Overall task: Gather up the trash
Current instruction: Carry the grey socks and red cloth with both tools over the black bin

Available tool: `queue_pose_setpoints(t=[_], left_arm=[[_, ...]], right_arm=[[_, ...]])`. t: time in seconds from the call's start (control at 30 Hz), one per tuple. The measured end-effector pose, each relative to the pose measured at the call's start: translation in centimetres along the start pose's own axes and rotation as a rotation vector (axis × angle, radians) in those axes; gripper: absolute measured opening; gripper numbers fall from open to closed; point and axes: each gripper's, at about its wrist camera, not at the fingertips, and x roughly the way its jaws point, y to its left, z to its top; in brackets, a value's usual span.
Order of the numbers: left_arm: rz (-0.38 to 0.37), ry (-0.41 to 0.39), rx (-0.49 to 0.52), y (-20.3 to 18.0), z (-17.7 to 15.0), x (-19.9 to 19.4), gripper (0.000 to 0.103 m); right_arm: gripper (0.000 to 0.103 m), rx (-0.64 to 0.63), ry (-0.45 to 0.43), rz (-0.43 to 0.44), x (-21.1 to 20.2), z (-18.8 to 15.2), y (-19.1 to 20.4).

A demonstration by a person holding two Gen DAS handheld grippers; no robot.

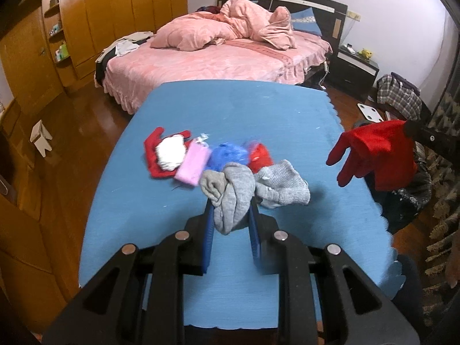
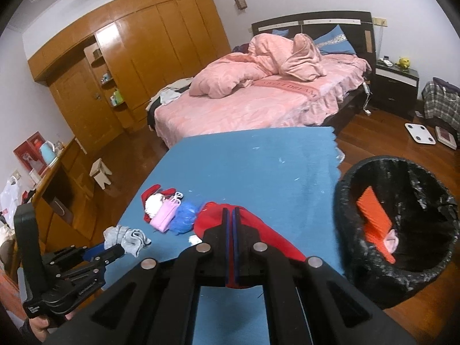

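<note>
My left gripper (image 1: 231,210) is shut on a grey sock (image 1: 234,194) just above the blue table (image 1: 230,109); it also shows in the right wrist view (image 2: 115,251). A second grey sock (image 1: 283,185) lies beside it. My right gripper (image 2: 232,211) is shut on a red glove (image 2: 258,230), which hangs at the table's right edge in the left wrist view (image 1: 373,152). A pile sits on the table: another red glove (image 1: 151,155), a white wad (image 1: 169,152), a pink pouch (image 1: 192,165), a blue plastic ball (image 1: 227,155), a red item (image 1: 260,156).
A black-lined trash bin (image 2: 359,261) stands right of the table, holding an orange piece (image 2: 373,210). A pink bed (image 2: 258,106), wooden wardrobes (image 2: 149,46), a small white stool (image 2: 100,174), a nightstand (image 2: 396,86) and a white scale (image 2: 419,133) are around.
</note>
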Motion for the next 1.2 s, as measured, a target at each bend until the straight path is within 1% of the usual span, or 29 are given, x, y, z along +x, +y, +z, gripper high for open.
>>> queue_pose_setpoints(t=[0.3, 0.5, 0.73, 0.93, 1.2], left_arm=[[-0.036, -0.012, 0.057, -6.6, 2.1, -0.6, 0.021], [-0.061, -0.022, 0.081, -11.1, 3.7, -0.4, 0.021], [-0.099, -0.025, 0.108, -16.4, 5.2, 0.3, 0.021], [-0.128, -0.018, 0.130, -20.6, 6.0, 1.4, 0.021], [-0.176, 0.006, 0.160, -26.3, 6.9, 4.2, 0.021]], right_arm=[[0.002, 0.012, -0.056, -0.066, -3.2, 1.3, -4.3], [0.002, 0.034, -0.086, -0.133, -5.3, 2.4, -8.8], [0.002, 0.039, -0.095, -0.193, -6.6, 3.5, -13.2], [0.002, 0.044, -0.094, -0.232, -6.9, 3.9, -16.8], [0.002, 0.066, -0.059, -0.274, -6.2, 3.9, -21.9]])
